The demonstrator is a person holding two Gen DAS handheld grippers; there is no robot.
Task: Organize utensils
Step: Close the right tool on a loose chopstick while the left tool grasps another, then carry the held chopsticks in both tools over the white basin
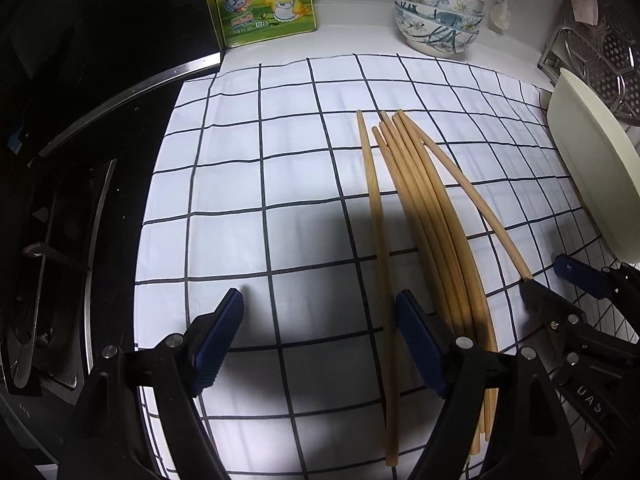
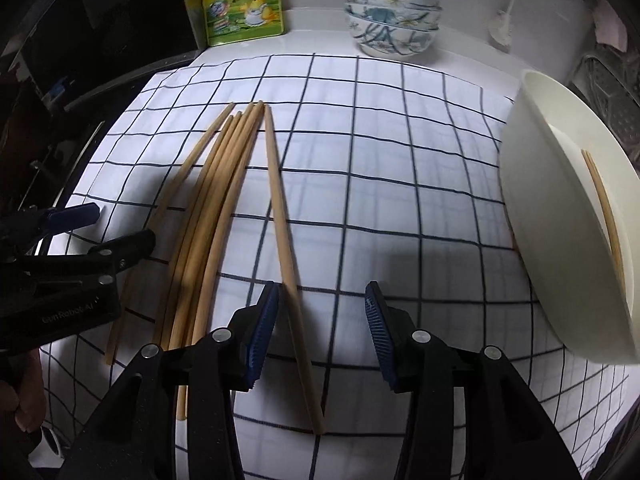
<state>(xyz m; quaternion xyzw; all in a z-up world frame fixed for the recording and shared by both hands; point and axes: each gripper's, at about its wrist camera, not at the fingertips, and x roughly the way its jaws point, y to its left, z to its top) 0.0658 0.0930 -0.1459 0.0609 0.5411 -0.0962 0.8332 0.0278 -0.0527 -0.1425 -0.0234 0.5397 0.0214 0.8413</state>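
Several wooden chopsticks (image 1: 424, 216) lie in a loose bundle on a white checked cloth (image 1: 248, 184); they also show in the right wrist view (image 2: 216, 208). One chopstick (image 2: 286, 248) lies apart to the right, between my right gripper's fingers. My right gripper (image 2: 320, 328) is open and empty, low over it. My left gripper (image 1: 320, 336) is open and empty; its right finger (image 1: 416, 336) sits over the bundle's near ends. A cream holder (image 2: 560, 216) lies tilted at the right with chopsticks (image 2: 608, 216) inside. Each gripper shows in the other's view: the right one (image 1: 560, 284), the left one (image 2: 108, 228).
A stack of patterned bowls (image 1: 438, 16) and a yellow-green seasoning bag (image 1: 260, 0) stand at the back. A black stove (image 1: 60, 200) borders the cloth on the left. A metal rack (image 1: 600, 48) stands at the back right.
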